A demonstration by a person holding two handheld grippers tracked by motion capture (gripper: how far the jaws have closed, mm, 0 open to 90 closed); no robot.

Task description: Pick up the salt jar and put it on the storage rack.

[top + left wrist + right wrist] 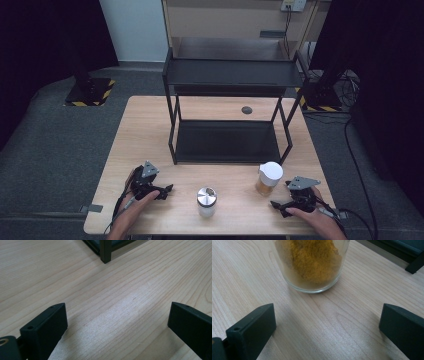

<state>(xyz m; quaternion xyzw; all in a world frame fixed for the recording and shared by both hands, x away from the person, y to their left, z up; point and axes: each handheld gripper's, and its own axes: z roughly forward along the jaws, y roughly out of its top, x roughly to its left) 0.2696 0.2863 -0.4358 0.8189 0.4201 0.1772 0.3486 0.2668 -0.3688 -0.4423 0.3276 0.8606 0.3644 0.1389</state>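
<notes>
A glass jar with a white lid and orange-yellow powder stands near the table's front right. In the right gripper view the jar is just ahead of the jaws, which stand wide apart with only table between them. My right gripper rests low, right of the jar, and is open. A white shaker with a shiny metal cap stands at the front middle. My left gripper lies left of the shaker, open, over bare wood.
A black two-shelf metal rack stands on the wooden table behind the jars; one of its legs is ahead of the left jaws. A dark round grommet sits at the table's back. Cables trail off the right edge.
</notes>
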